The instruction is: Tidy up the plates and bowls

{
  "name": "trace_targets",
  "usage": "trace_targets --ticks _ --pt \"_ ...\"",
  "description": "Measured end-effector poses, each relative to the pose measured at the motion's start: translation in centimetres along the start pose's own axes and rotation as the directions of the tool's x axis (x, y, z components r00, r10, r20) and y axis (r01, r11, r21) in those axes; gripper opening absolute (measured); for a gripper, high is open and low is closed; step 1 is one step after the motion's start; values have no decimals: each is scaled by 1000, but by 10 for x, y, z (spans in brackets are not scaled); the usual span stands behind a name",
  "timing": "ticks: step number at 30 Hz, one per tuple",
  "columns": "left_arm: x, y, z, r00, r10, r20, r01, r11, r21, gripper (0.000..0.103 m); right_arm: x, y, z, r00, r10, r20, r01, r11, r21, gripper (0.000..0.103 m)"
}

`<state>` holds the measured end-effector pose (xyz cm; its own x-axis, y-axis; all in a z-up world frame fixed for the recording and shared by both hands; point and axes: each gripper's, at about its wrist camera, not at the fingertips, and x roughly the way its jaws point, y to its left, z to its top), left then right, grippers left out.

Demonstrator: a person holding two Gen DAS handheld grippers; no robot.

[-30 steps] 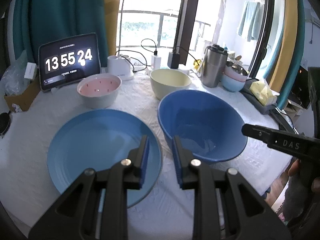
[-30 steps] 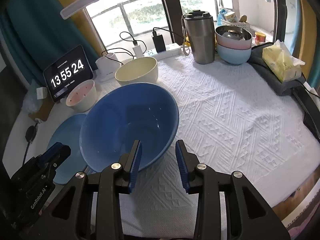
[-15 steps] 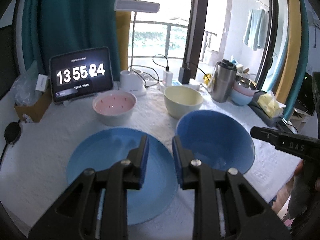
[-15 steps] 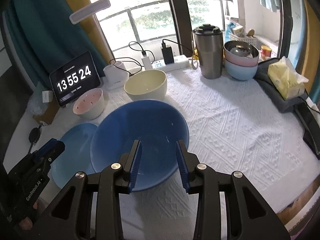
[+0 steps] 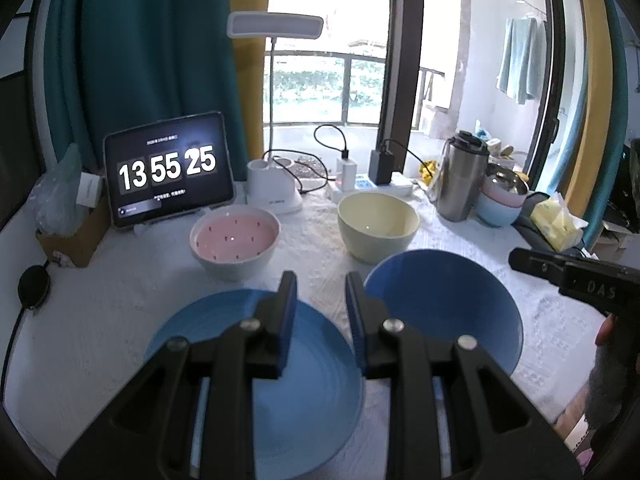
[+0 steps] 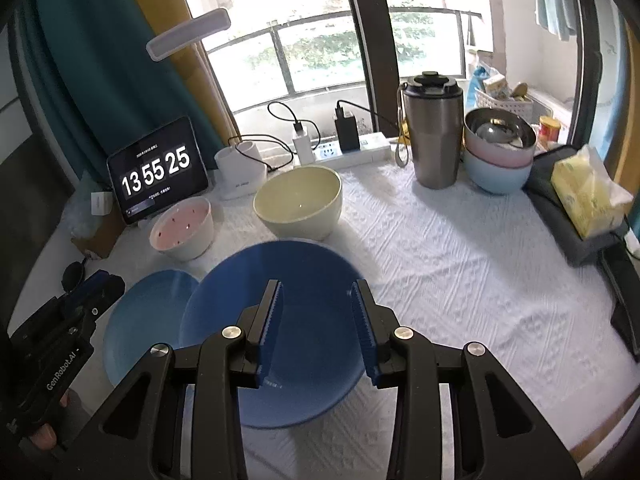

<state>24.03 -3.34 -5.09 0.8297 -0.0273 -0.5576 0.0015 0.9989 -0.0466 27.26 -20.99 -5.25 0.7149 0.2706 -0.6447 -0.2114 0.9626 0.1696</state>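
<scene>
A: How far along is the sorting?

B: Barely begun, I'd judge. The blue plate (image 5: 248, 364) lies just left of the big blue bowl (image 6: 280, 320); the pink bowl (image 5: 234, 240) and cream bowl (image 6: 298, 200) stand apart behind that bowl, nothing nested.

A: And the grippers?

B: The left gripper (image 5: 320, 312) and right gripper (image 6: 318, 320) hover over them, jaws parted, pinching nothing.

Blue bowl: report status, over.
Both grippers, left and right, open, empty. Blue bowl on cloth beside blue plate. Nothing blocking.
</scene>
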Motion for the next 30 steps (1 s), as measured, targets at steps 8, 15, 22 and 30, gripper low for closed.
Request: trace_targets --ticks 8,15,22,30 --pt "18 -5 14 1000 4 -1 -4 1000 8 27 8 -14 17 1000 6 18 -6 1000 -5 38" --pt "38 -12 29 1000 2 0 -2 1000 17 27 20 -23 26 1000 5 12 -5 1000 -4 38" --pt "58 -18 39 1000 -2 -2 2 999 37 27 39 -33 37 1000 6 2 -6 1000 -5 38" --pt "86 -26 50 1000 -10 -12 11 999 49 27 63 -44 49 1000 10 -14 -10 1000 -3 38"
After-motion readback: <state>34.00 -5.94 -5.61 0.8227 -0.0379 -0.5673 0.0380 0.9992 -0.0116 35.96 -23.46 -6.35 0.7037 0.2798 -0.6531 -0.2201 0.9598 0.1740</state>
